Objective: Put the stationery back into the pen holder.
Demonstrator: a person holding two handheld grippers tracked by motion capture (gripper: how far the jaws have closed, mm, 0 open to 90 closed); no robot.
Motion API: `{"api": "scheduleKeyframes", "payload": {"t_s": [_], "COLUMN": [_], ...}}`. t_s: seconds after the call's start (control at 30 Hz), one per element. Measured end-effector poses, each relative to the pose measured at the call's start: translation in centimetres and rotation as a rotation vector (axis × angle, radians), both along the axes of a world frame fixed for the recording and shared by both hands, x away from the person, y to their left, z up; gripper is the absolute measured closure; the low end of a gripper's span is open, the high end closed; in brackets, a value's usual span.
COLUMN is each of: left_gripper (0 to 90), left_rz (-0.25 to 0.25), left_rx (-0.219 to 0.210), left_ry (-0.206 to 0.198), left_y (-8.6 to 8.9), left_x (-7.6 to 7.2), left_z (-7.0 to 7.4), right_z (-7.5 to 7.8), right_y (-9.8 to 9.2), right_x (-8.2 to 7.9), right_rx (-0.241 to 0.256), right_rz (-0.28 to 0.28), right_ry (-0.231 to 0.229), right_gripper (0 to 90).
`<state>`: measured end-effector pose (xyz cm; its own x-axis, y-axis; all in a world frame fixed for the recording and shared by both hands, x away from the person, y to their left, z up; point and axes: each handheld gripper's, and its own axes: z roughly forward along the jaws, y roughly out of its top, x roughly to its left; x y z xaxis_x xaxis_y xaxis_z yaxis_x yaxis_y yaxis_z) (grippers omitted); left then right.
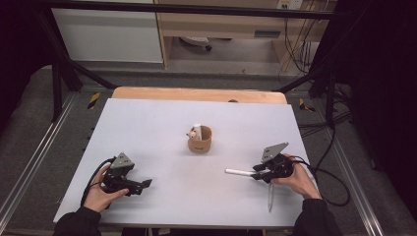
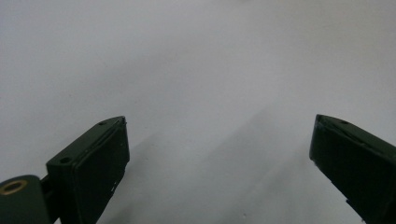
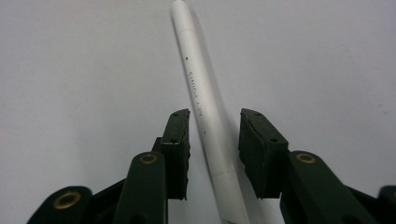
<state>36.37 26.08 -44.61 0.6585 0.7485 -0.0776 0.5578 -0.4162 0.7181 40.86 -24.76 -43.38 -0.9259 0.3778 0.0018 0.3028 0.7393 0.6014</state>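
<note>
High view looks down on a pale worktop [image 1: 162, 128] with a small brown cup [image 1: 200, 140] near its middle. One white pen-like thing [image 1: 196, 131] already stands in the cup, so it looks like that part of the job is done.

Two more pens lie near the person's right side. A white pen [image 1: 239, 172] lies flat on the worktop, pointing toward the middle. Another pale pen [image 1: 270, 196] lies just below the right hand [image 1: 300, 181], close to the front edge.

Right gripper [image 1: 263, 173] is down at the white pen. In the right gripper view, the white pen [image 3: 205, 116] runs up between the two black jaws. The jaws sit close on both sides of it, but a thin gap shows on each side. So the jaws are narrow and not yet squeezing the pen. It rests on the worktop.

Left gripper [image 1: 142, 184] waits at the left side, well apart from the cup. In the left gripper view its jaws are spread wide with nothing between them, just bare worktop [image 2: 196, 70].

What is left, I think: squeeze the white pen, lift it, carry it to the cup and drop it in. Then the other pen needs the same.
</note>
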Motion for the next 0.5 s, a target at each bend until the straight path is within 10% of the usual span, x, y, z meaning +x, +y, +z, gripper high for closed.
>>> {"api": "scheduleKeyframes", "payload": {"t_s": [0.5], "left_gripper": [4.7], "left_rz": [-0.004], "left_rx": [0.005], "left_ry": [0.002], "left_y": [0.03], "left_x": [0.05], "left_z": [-0.05], "right_z": [-0.61], "right_y": [0.08], "right_x": [0.52], "right_rx": [-0.003], "right_rz": [0.051], "right_ry": [0.003], "right_gripper": [74.6]}}
